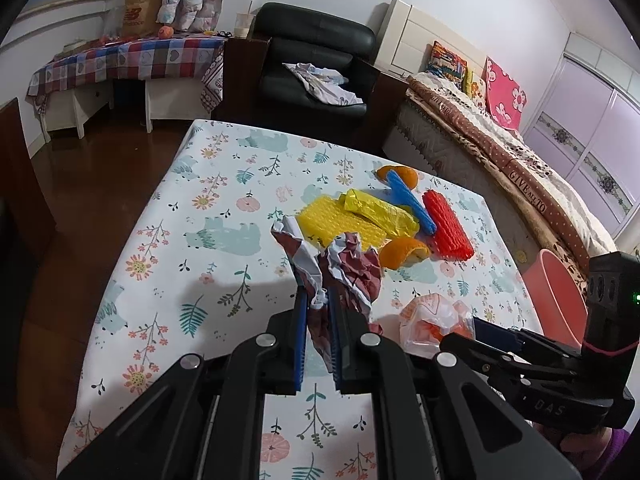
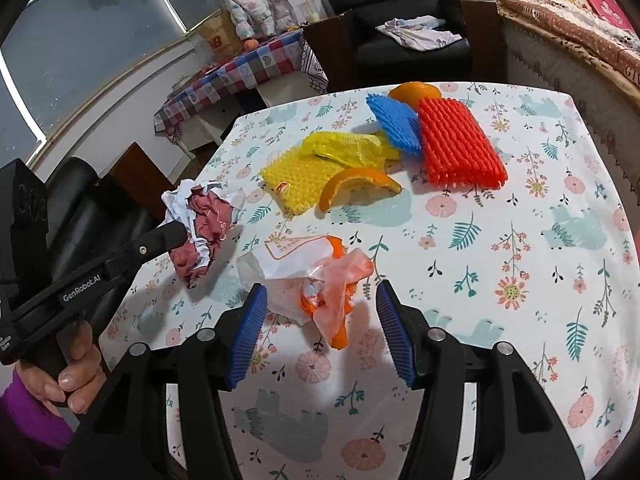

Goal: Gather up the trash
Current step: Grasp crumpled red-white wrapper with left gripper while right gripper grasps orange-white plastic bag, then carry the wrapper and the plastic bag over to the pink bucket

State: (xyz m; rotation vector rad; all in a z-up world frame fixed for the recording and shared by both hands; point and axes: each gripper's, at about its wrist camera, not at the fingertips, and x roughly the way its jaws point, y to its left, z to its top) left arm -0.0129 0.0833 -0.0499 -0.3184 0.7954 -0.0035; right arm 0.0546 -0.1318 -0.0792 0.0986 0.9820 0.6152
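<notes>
My left fingers [image 1: 318, 300] pinch a crumpled maroon-and-white paper [image 1: 340, 268], lifted over the tabletop [image 1: 168, 208]. My right fingers [image 2: 320, 320] gape around a crinkly white-orange bag [image 2: 308, 280]. The left handle reads "GenRobot.AI". Beyond lie peel [image 2: 356, 190], ribbed foam nets [image 2: 460, 144] and a pink bin [image 1: 554, 300].

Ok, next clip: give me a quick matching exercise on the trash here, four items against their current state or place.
Items:
1. crumpled paper
2. white-and-orange plastic bag
3. red foam net
4. orange peel slice

States:
A. lying by the yellow foam net
B. clamped in the left gripper
C. between the open right gripper fingers
D. partly under the blue foam net

Pairs: 1-B, 2-C, 3-D, 4-A
</notes>
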